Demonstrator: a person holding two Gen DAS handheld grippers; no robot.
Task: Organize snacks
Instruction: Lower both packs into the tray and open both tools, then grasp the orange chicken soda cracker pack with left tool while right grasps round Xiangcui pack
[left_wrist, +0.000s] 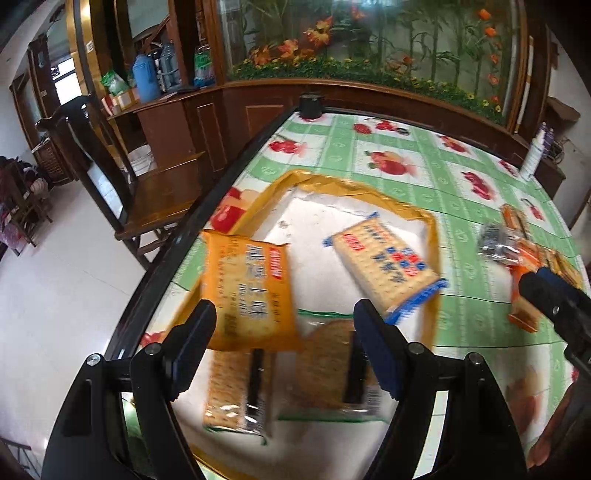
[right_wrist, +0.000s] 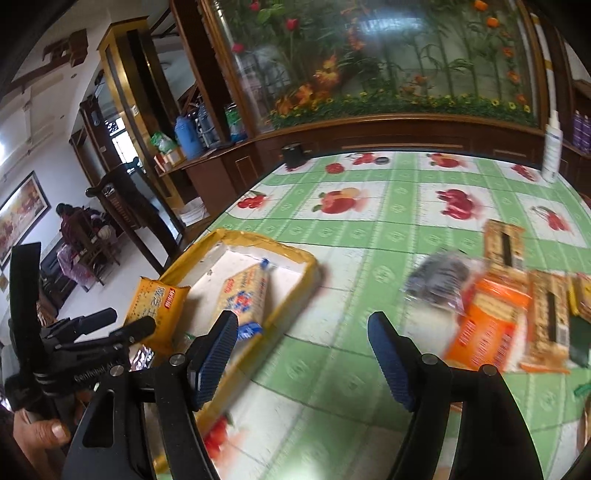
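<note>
A white foam tray with a yellow taped rim (left_wrist: 430, 236) (right_wrist: 295, 254) lies at the table's left edge. In it are a blue cracker packet (left_wrist: 384, 266) (right_wrist: 243, 295), a clear cracker packet (left_wrist: 236, 391) and a round biscuit packet (left_wrist: 328, 369). An orange cracker packet (left_wrist: 251, 291) (right_wrist: 155, 306) leans on the tray's left rim. My left gripper (left_wrist: 284, 321) (right_wrist: 129, 319) hangs open just before it, pads not pressing. My right gripper (right_wrist: 303, 332) (left_wrist: 554, 291) is open and empty over the tablecloth, between the tray and a heap of snack packets (right_wrist: 487, 321) (left_wrist: 517, 251).
The heap holds orange, dark and striped packets. A white bottle (right_wrist: 552, 147) (left_wrist: 533, 155) stands at the table's far right. A black object (left_wrist: 310, 105) (right_wrist: 293, 153) sits at the far corner. A wooden chair (left_wrist: 147, 192) stands left of the table.
</note>
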